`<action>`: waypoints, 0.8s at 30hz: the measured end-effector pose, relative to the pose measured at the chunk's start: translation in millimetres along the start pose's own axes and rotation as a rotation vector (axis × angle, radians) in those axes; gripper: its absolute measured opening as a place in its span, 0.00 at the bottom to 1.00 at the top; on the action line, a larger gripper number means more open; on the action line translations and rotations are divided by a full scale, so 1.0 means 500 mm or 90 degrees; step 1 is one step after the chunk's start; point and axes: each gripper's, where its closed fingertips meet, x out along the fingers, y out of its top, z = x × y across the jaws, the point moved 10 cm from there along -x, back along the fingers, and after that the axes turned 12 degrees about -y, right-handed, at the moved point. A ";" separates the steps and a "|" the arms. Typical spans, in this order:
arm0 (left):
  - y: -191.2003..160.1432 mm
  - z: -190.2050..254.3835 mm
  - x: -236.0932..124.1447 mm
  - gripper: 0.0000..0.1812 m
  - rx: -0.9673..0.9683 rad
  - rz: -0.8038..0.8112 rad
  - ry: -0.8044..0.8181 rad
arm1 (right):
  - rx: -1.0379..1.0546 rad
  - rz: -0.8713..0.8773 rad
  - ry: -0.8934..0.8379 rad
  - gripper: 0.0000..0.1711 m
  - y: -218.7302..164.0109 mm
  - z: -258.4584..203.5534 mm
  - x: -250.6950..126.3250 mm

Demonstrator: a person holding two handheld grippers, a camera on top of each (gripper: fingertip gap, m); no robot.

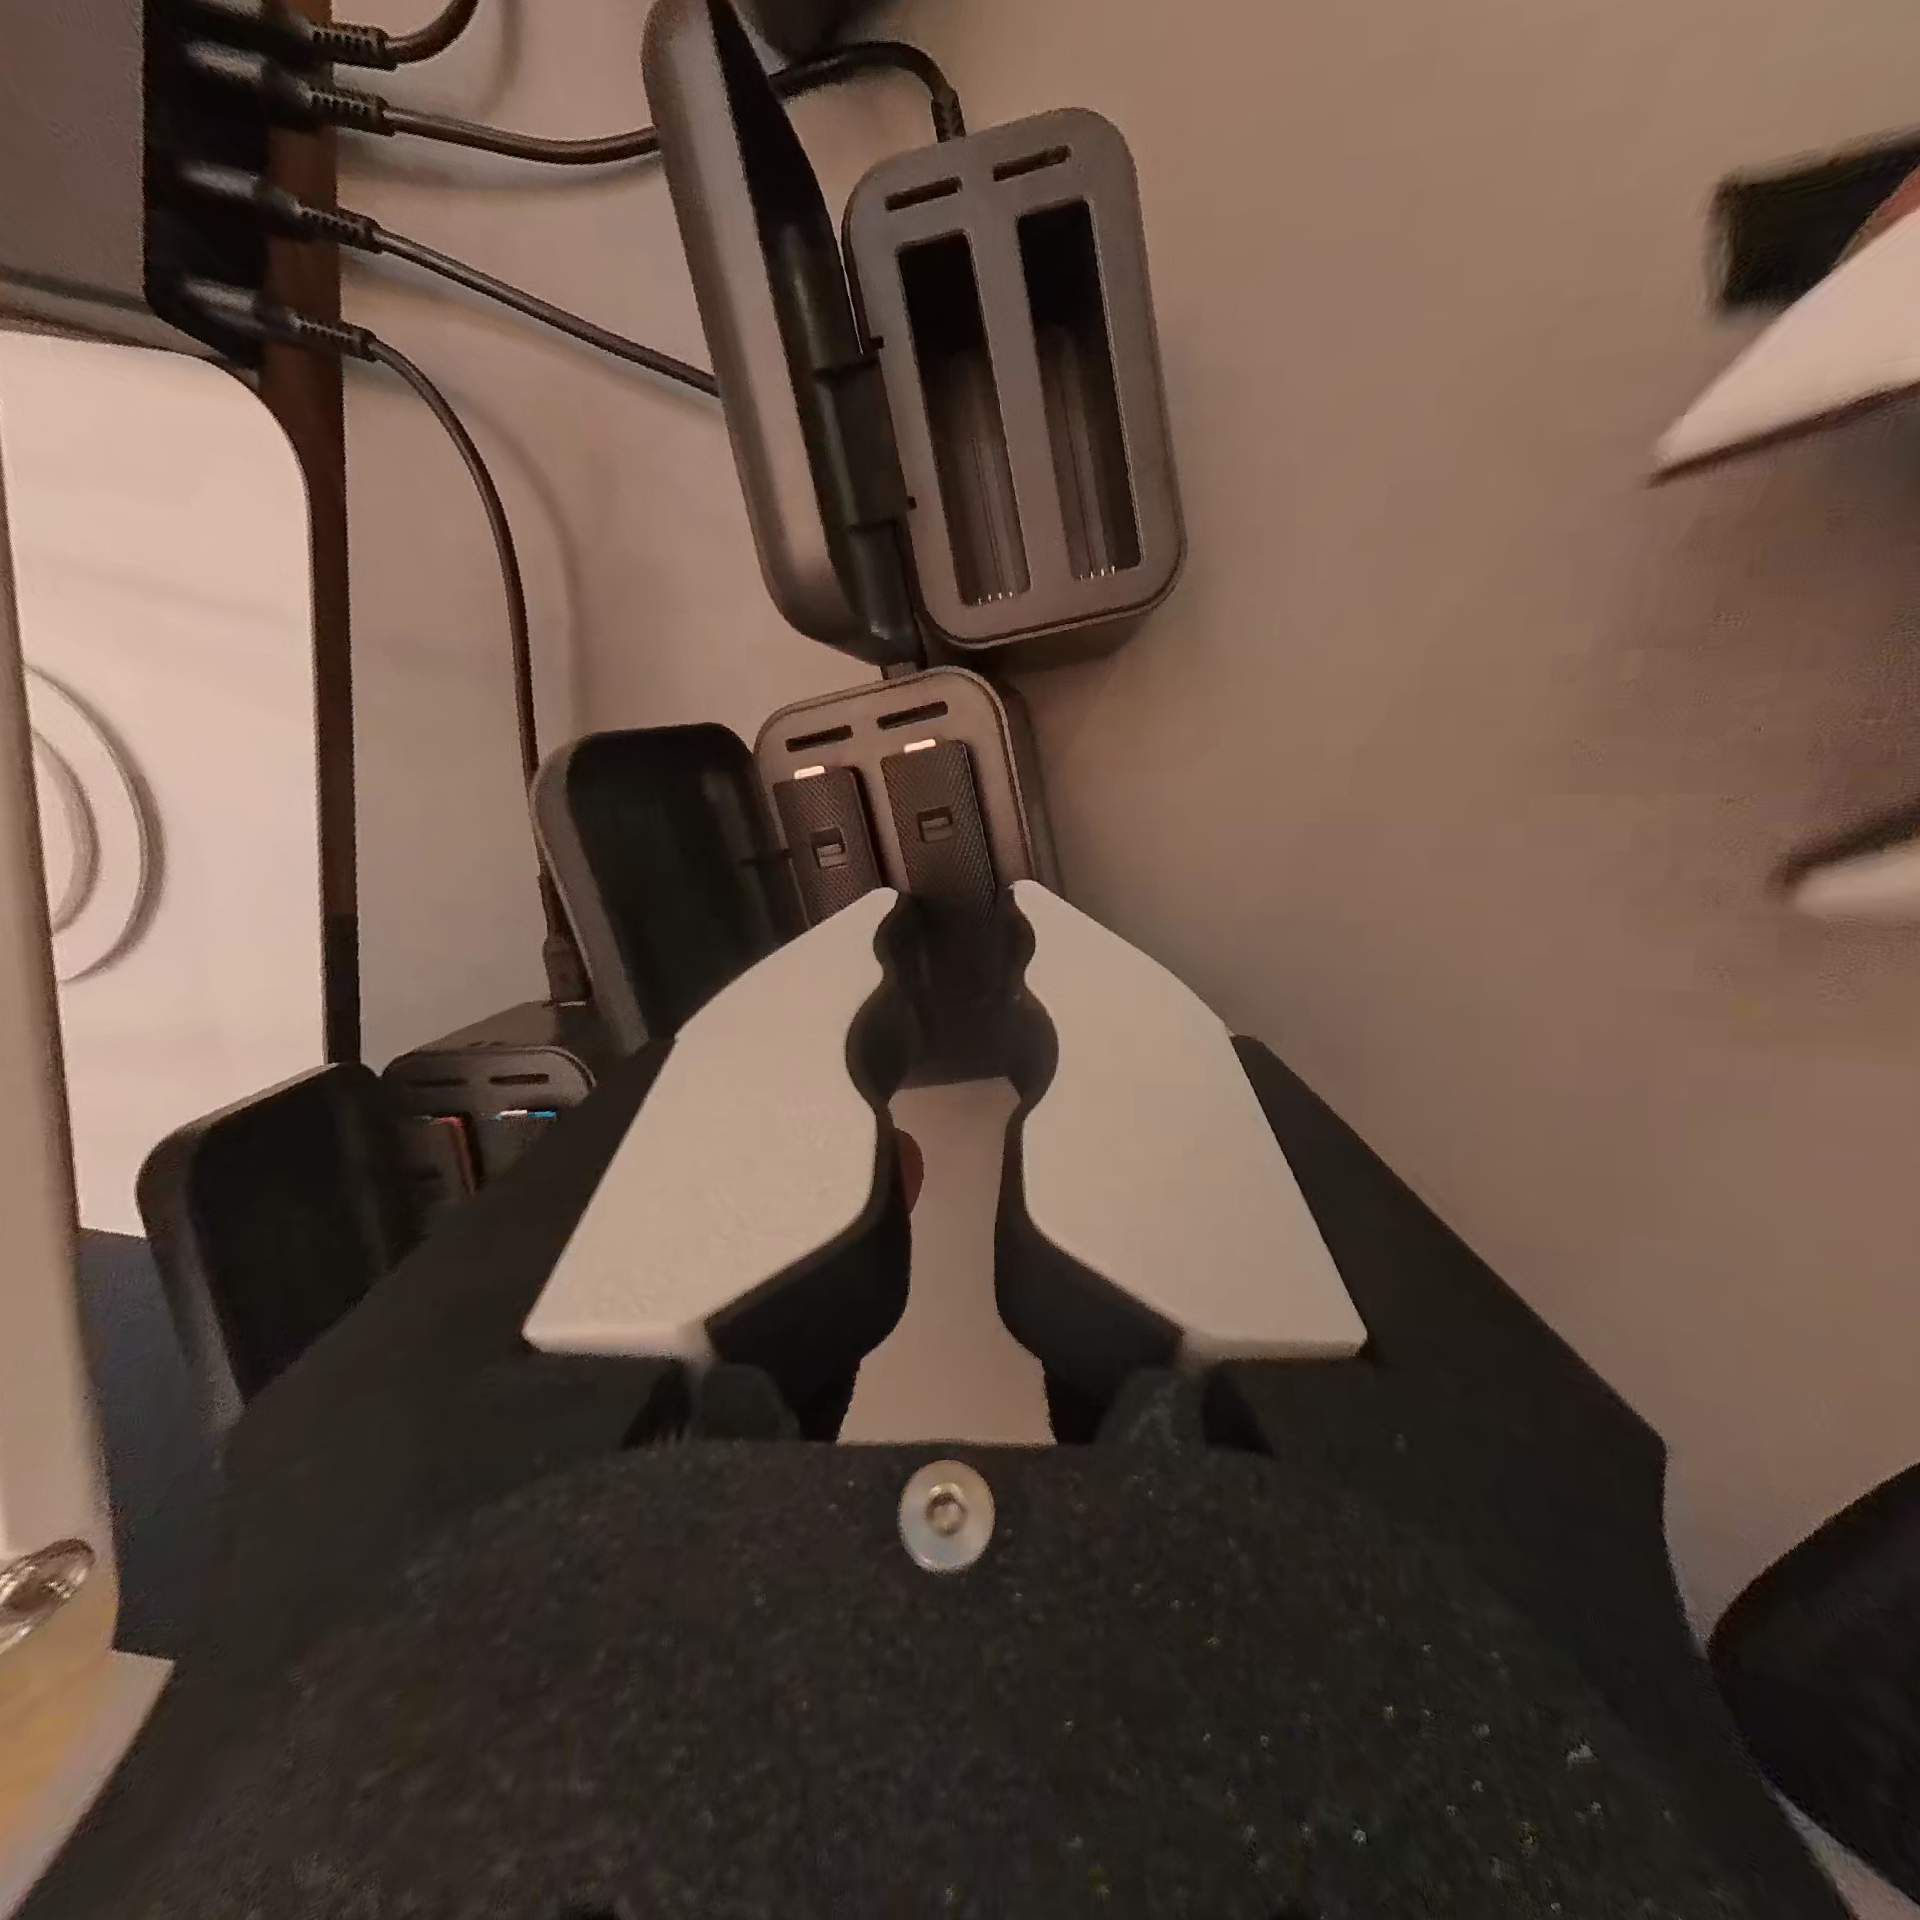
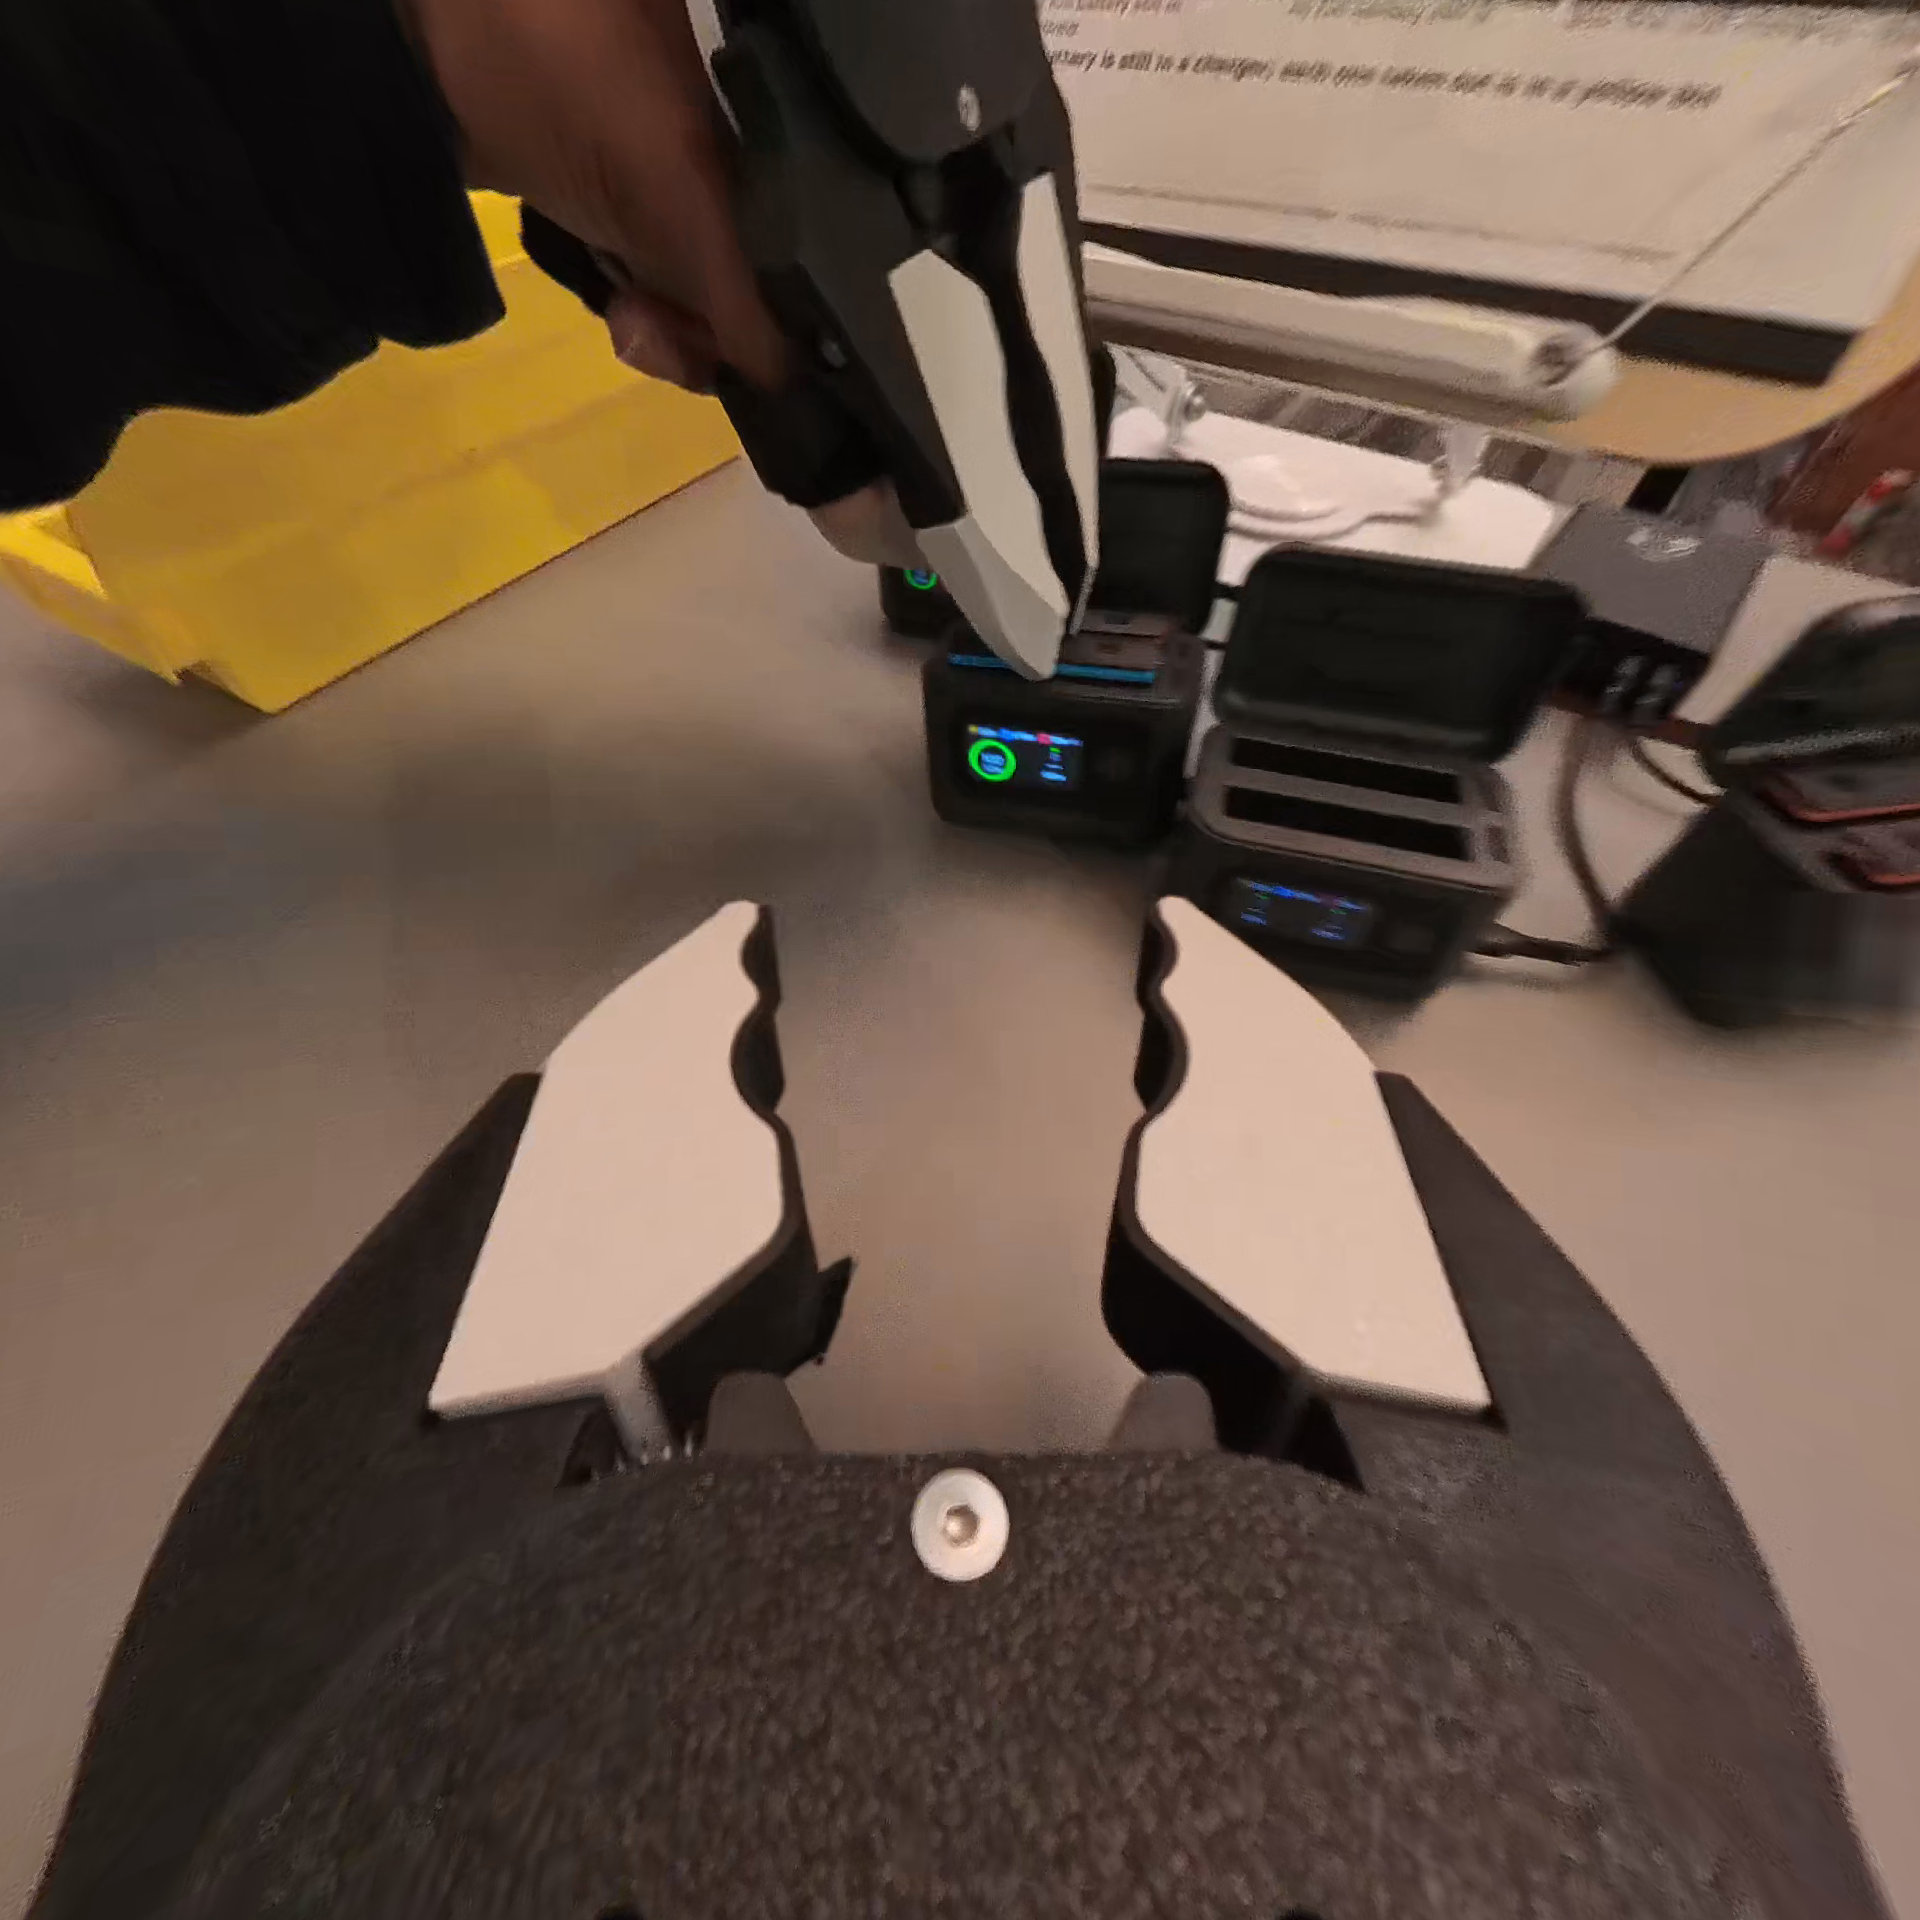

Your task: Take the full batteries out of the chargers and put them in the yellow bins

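In the left wrist view, my left gripper (image 1: 956, 899) is closed around the right-hand one of two dark batteries (image 1: 940, 821) that stand in the middle charger (image 1: 997, 727). The battery is still seated in its slot. The charger beyond it (image 1: 1013, 416) has two empty slots and an open lid. In the right wrist view, the left gripper (image 2: 1049, 634) points down into the charger with the green ring on its screen (image 2: 1049, 758). My right gripper (image 2: 956, 935) is open and empty above the grey table. The yellow bin (image 2: 364, 540) is at the far left.
An empty open charger (image 2: 1340, 831) stands right of the gripped one and a third charger (image 2: 914, 592) behind it. A power hub with several black cables (image 1: 208, 187) lies past the chargers. A dark box (image 2: 1808, 831) is at the right edge. A hand (image 2: 623, 208) holds the left gripper. The grippers' ends are close to 11 cm from one another.
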 end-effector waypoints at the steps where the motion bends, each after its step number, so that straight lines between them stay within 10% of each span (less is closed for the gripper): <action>1: -0.001 0.001 0.000 0.08 -0.006 0.004 0.000 | 0.010 -0.009 0.001 0.42 0.003 -0.016 0.022; 24: -0.038 0.001 -0.015 0.09 -0.051 0.031 -0.066 | -0.144 -0.108 -0.065 0.52 0.022 -0.048 0.233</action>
